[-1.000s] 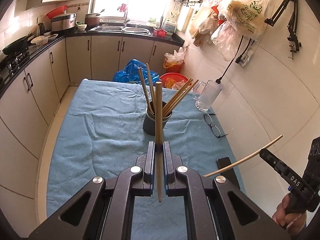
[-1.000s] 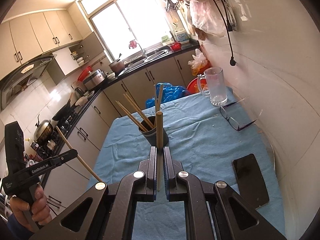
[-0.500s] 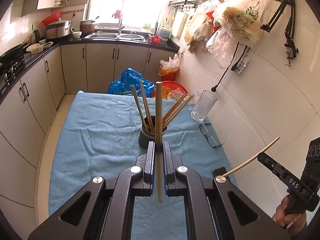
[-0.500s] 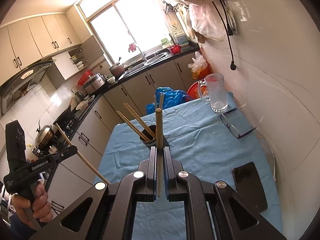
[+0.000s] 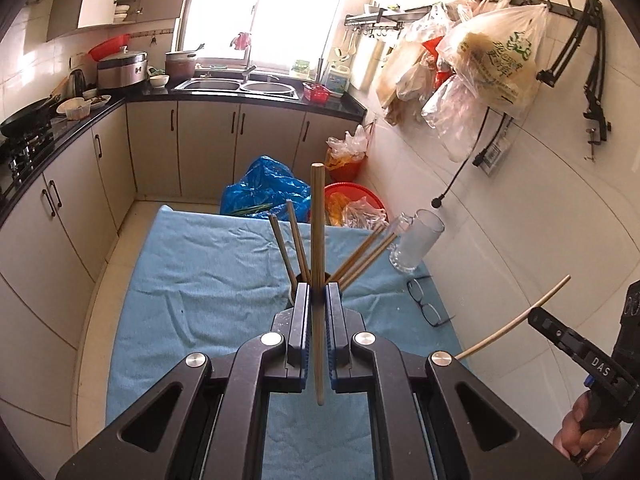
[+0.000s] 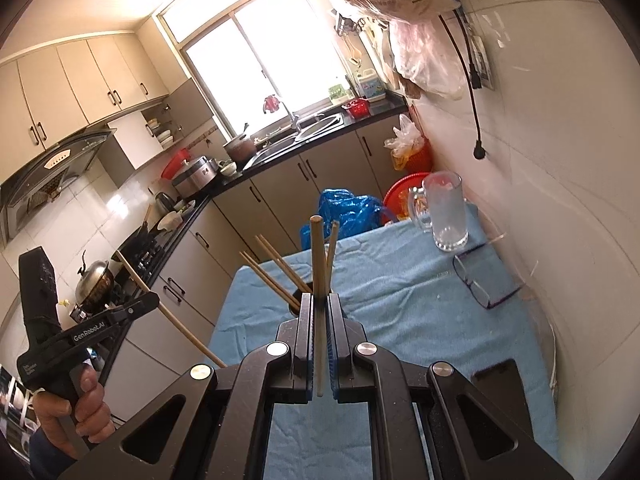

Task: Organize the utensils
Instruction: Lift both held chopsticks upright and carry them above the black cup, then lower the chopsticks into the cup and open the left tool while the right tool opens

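Presently, item one: chopstick, upright, clamped between the closed jaws of the left gripper, held above the dark holder near the middle of the tabletop. Item two: second chopstick, likewise upright, pinched in the closed jaws of the right gripper over the same holder. Holder contents: several chopsticks leaning outward in a fan to either side, crowding the opening beneath both held sticks. Surroundings: blue cloth covers the tabletop; glass mug near the far right corner by the wall; eyeglasses along the right edge; black phone at the near right edge.
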A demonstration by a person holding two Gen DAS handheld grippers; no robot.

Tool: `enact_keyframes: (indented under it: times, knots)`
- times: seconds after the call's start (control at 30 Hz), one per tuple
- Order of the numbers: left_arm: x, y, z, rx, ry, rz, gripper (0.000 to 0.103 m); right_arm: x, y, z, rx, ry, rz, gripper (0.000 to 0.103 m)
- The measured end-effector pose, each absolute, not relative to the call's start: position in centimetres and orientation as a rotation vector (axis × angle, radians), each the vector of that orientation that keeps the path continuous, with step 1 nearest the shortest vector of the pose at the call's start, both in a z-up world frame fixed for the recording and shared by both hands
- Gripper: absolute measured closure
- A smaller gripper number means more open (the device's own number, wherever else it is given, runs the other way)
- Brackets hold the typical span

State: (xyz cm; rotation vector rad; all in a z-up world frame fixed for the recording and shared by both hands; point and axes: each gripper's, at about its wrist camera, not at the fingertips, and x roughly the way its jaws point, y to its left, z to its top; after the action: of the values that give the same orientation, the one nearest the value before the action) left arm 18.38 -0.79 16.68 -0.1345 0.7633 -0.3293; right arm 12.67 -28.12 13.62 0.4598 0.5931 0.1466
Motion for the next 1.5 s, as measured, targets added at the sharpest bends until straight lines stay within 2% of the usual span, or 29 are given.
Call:
enact_keyframes:
  times: [0.43, 0.73, 1.13, 1.33, 1.43, 1.5]
  knots:
    - [25.3, -1.6, 17.0, -0.178, 0.753, -0.288, 0.097, 19.1, -27.9, 14.9, 0.446, 0.585, 0.132, 0.097]
    - [30.7, -3.2, 14.7, -0.208, 0.744, -0.262, 0.097, 25.4, -25.4, 14.9, 0.404, 0.562, 0.106, 0.097]
    - [33.9, -4.2, 8.3, -0.231, 0.789, -0.229, 0.097, 31.4, -21.8, 9.6, 0.324, 0.638, 0.062, 0.097]
    - [33.9, -3.5, 7.7, -0.226, 0.792, -0.229, 0.096, 31.9, -21.4, 8.6, 0.308, 0.662, 0.080, 0.096]
    - [33.5, -2.9, 8.2, -0.227, 0.783, -0.229, 0.088, 31.6, -21.4, 9.3, 0.301, 0.652, 0.086, 0.096]
    - [32.8, -2.5, 9.1, -0.214, 0.761, -0.215, 0.075, 30.9, -21.7, 10.1, 0.309, 0.635, 0.084, 0.096]
